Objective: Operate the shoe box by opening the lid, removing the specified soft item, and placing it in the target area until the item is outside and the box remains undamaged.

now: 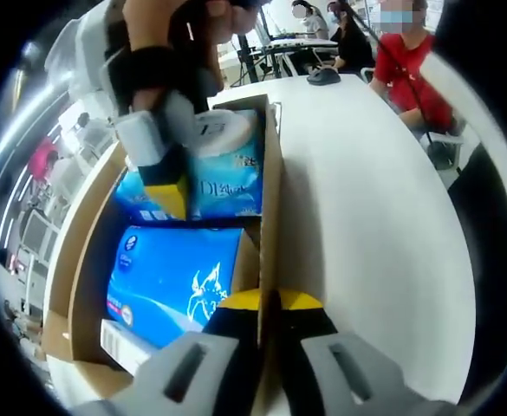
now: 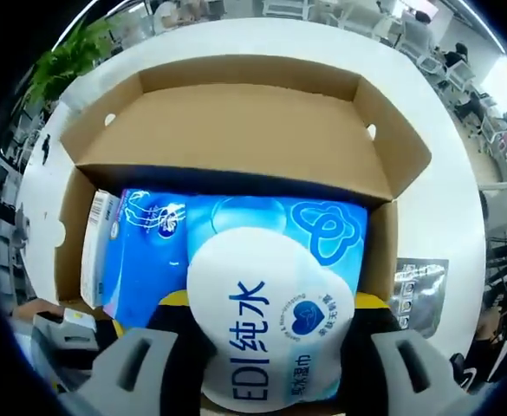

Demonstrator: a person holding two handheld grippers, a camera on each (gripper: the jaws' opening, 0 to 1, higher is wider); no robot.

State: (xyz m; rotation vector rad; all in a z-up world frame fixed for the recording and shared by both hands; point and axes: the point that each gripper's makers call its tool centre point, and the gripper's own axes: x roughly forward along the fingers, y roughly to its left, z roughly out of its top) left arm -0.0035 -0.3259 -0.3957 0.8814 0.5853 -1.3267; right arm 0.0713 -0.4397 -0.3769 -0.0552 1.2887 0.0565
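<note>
Nearest the lens in the right gripper view sat a white pack of wet wipes (image 2: pixel 270 334), its blue lettering facing the camera, held between the yellow-tipped jaws of the right gripper (image 2: pixel 270 303). The jaws stood fairly wide, one against each side of the pack, so the grip was set by the pack's own width. The pack looked soft and rounded, which probably explains a hold across its middle and not at a corner. It was still inside the shoe box (image 2: pixel 236 130), above a blue tissue pack (image 2: pixel 149 260) and a lighter blue pack (image 2: pixel 322 230) lying on the box floor. The lid (image 2: pixel 244 121) stood open and folded back beyond them, leaving the way upward free.

In the left gripper view, the left gripper (image 1: pixel 269 303) was closed on the brown cardboard side wall of the box (image 1: pixel 270 199), jaws nearly together with only the thin wall between them. That hold was most likely there to steady the box on the white table (image 1: pixel 374 217) while the other tool lifted. The right gripper (image 1: pixel 166 165) appeared there too, reaching down from above onto the wipes (image 1: pixel 223 130); whether the pack had cleared the things under it was hard to tell through the distortion. People sat at the far end of the table.
</note>
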